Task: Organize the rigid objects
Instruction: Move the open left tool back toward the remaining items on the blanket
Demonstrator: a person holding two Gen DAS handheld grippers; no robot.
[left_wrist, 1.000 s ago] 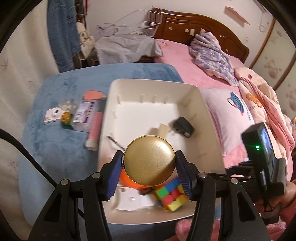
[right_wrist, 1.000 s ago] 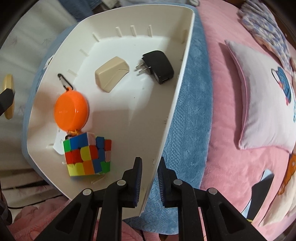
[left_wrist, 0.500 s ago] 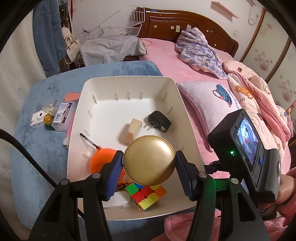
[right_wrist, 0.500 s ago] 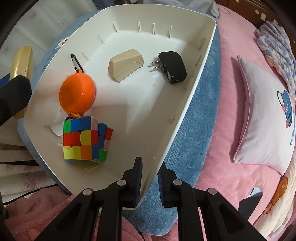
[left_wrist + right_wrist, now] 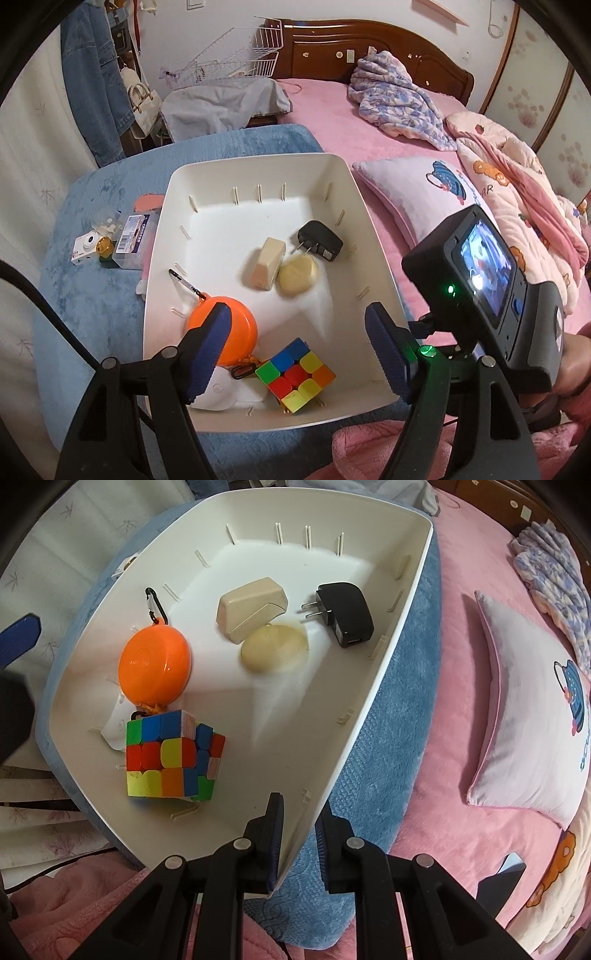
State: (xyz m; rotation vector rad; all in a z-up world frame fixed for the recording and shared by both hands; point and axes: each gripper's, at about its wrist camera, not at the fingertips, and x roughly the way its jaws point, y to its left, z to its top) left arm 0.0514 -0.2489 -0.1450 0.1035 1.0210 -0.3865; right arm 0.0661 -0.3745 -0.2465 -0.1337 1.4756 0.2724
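The left tongs [image 5: 297, 345], jaws just opened and empty, hover over the bin's [image 5: 255, 162] near edge. The gold tin [image 5: 298, 275] lies ahead mid-bin. The right tongs [image 5: 299, 834] clamp the bin's rim.

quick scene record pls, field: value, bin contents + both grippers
bin: white tray on blue cushion
in bin: gold round tin, blurred; beige block; black charger; orange round case; colour cube
tin position: between beige block and black charger
left gripper: open, nothing between jaws, jaws have just been opening
right gripper: shut on the tray's right wall
outside bin: small camera and clear box, left of tray
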